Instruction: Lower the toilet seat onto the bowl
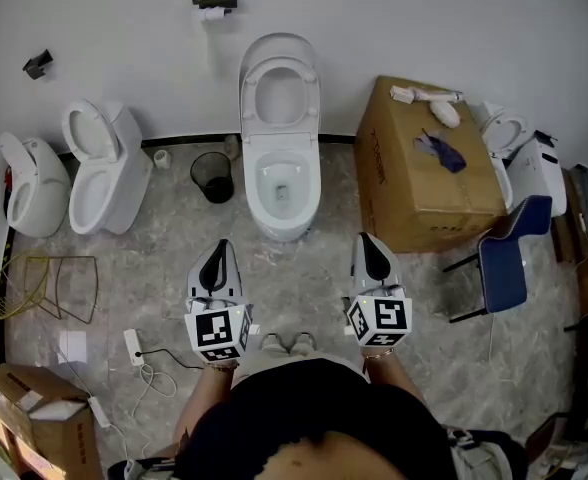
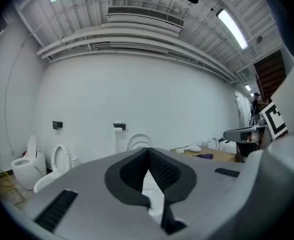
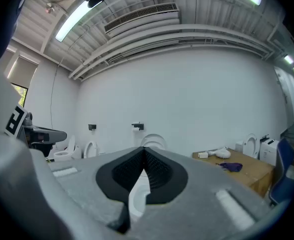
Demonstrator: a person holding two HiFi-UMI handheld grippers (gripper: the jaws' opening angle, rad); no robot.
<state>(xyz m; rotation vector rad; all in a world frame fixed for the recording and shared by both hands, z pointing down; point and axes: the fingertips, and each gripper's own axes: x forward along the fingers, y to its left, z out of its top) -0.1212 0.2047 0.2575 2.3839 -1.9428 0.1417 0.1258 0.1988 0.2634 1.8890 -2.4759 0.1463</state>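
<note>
Nothing is done yet: the toilet seat stands raised behind the bowl, with the left gripper and right gripper closed, empty and near.

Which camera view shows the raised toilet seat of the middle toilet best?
The head view: the whole toilet seat shows there from above, standing up behind the open bowl. The left gripper view and the right gripper view each show only its small top arc; the rest is hidden.

I see the bin left of the toilet, the box right. The paper holder hangs behind it.
</note>
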